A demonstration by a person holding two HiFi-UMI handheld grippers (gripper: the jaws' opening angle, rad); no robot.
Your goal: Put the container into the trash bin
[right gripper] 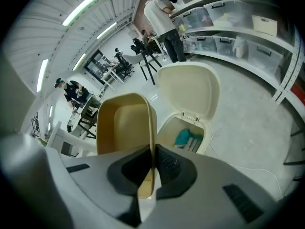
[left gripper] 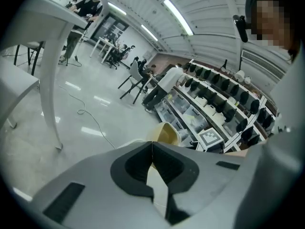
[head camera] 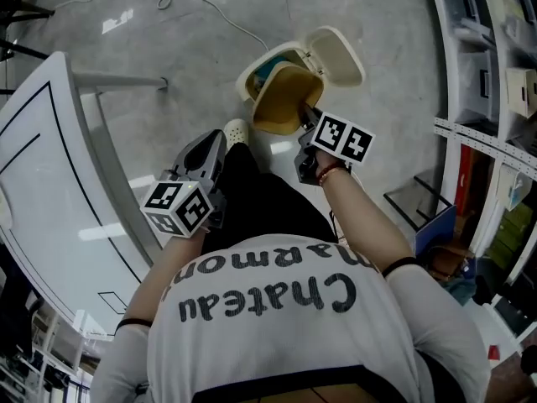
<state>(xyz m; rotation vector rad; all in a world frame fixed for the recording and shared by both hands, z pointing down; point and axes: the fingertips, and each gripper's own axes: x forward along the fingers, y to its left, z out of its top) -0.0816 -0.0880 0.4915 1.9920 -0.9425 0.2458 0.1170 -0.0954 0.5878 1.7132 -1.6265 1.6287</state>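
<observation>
Head view: right gripper (head camera: 309, 117) holds the yellow container (head camera: 281, 99) tilted at the open trash bin (head camera: 245, 81) mouth, not yet inside. Left gripper (head camera: 205, 154) is well aside.
Left gripper view: jaws together, nothing between.
Right gripper view: jaws clamped on the container's wall. Only the release looks left.

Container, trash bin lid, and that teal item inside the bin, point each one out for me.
container (right gripper: 121, 128), right gripper view, on its yellow inner wall.
trash bin lid (right gripper: 188, 92), right gripper view, middle of its inner face.
teal item (right gripper: 183, 137), right gripper view, on its upper surface.
</observation>
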